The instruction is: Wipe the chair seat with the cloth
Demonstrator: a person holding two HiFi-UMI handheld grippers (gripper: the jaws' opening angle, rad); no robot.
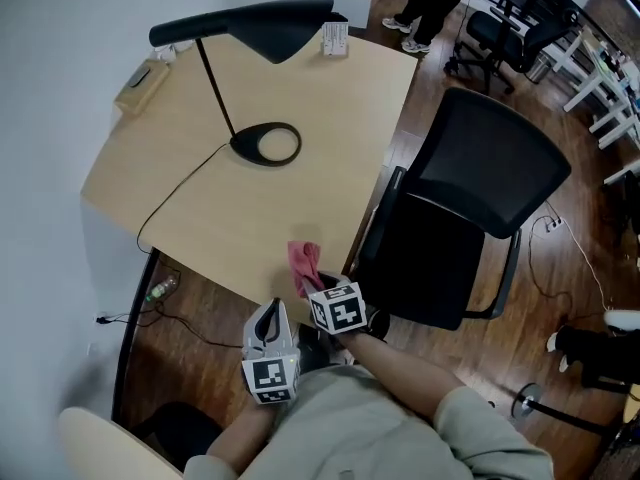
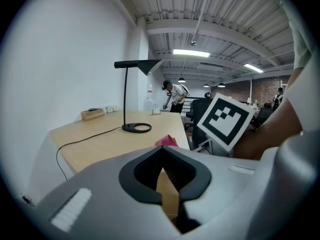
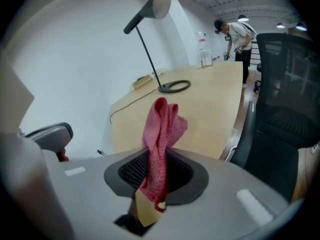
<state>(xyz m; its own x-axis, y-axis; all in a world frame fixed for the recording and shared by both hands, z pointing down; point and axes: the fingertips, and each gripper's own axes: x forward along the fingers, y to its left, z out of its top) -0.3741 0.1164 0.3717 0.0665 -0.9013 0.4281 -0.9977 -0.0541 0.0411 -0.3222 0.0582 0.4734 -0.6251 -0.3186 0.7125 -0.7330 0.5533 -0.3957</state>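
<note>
Red textured cloth (image 3: 161,129) is what you notice first, standing up in a loose fold out of the right gripper (image 3: 156,178), whose fingers are clamped on its lower end. That pinch near one end leaves most of the fabric free, which I'd say is what you want for a wiping pass. From the head view the cloth hangs over the near edge of the pale wooden surface (image 1: 330,168), just beside the chair but not on it.

Close alongside, the left gripper (image 2: 162,176) has its fingers together with nothing between them. It looks like a spare hand for now, held off to the side so it doesn't crowd the cloth.

A little further out, to the right of both grippers, sits the black office chair with a mesh back (image 1: 490,158). Its dark padded seat (image 1: 430,268) is turned side-on against the surface edge and is bare and open to reach. The wipe itself isn't under way yet. The cloth must swing right and drop flat onto the seat.

Beyond that, a black desk lamp with a ring base (image 1: 275,26) stands mid-surface with its cable trailing off the left edge, well apart from the work. Farthest off, a person (image 3: 239,34) bends over by the back wall.
</note>
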